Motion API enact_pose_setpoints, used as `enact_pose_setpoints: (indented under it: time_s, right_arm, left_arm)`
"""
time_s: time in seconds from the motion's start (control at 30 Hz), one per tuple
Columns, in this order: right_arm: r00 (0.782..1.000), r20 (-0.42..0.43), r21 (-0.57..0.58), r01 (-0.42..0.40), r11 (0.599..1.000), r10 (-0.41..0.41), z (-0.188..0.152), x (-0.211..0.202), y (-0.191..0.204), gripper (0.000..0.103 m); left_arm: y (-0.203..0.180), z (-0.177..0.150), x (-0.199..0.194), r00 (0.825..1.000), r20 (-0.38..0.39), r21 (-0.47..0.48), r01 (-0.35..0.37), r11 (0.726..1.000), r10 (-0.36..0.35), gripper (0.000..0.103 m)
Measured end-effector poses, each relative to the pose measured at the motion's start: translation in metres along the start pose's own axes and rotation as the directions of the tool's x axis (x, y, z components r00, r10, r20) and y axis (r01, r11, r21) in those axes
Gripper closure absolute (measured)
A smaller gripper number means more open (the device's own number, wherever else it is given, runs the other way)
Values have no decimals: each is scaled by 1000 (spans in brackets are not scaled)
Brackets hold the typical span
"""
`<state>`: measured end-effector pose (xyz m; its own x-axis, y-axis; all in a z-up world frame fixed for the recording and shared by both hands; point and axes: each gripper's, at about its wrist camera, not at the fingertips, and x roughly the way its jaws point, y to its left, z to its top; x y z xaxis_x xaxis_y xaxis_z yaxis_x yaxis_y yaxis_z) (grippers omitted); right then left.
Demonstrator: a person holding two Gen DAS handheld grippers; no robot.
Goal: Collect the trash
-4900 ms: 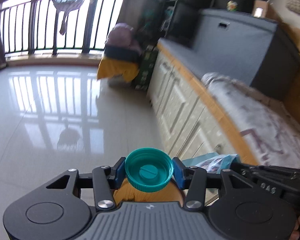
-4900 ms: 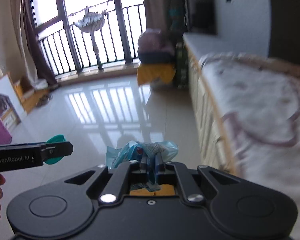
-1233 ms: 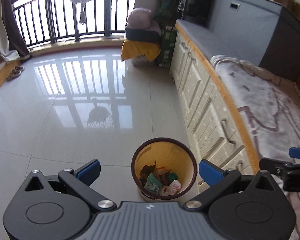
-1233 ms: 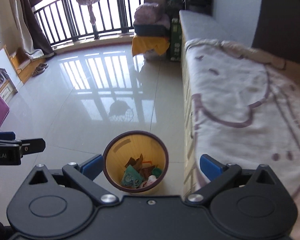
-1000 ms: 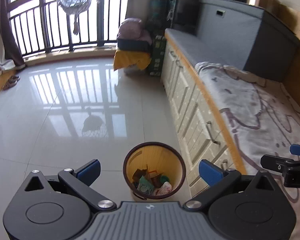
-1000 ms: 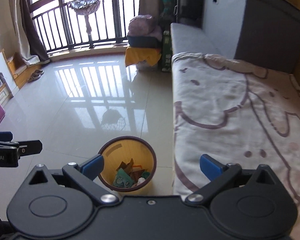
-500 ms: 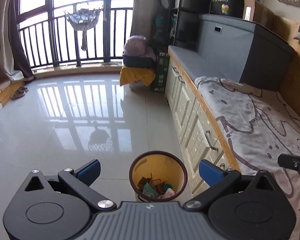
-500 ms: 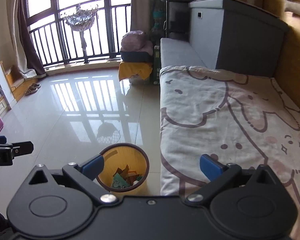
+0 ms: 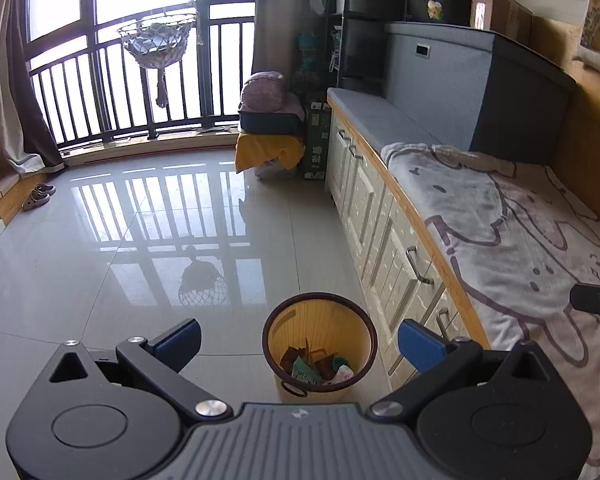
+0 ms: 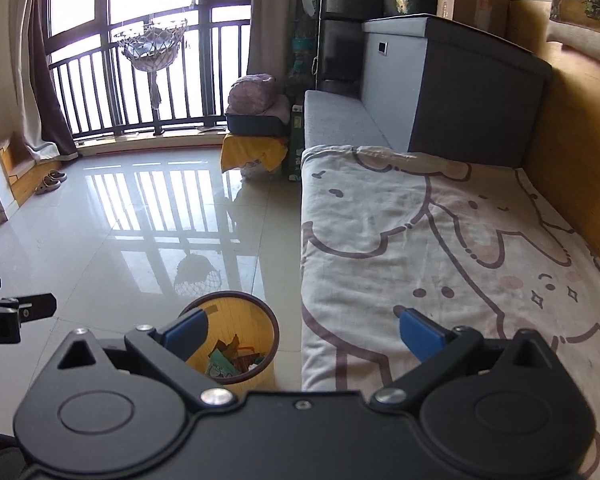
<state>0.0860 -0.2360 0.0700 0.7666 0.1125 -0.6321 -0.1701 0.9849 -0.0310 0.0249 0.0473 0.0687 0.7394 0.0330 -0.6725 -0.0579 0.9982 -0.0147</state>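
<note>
Left gripper (image 9: 298,342) and right gripper (image 10: 302,330), both spread wide and carrying nothing, are hovering above a yellow wastebasket (image 9: 320,322) that is standing on the tiled floor (image 9: 140,248) beside the bed (image 10: 440,240), holding wrappers (image 9: 318,368).

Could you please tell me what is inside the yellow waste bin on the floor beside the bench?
The waste bin holds a small heap of crumpled wrappers: brown, green and whitish pieces. Whatever lies beneath that top layer is covered, and the bin's near wall hides part of the bottom.
</note>
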Motion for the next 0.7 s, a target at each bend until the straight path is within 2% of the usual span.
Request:
enact_pose_setpoints:
  time_s: [0.7]
  right_arm:
    - [1000, 14, -4, 21, 1000, -21, -7, -2, 7, 0]
  left_arm:
    - [-3, -2, -2, 1000, 5, 31, 15, 999, -15, 0]
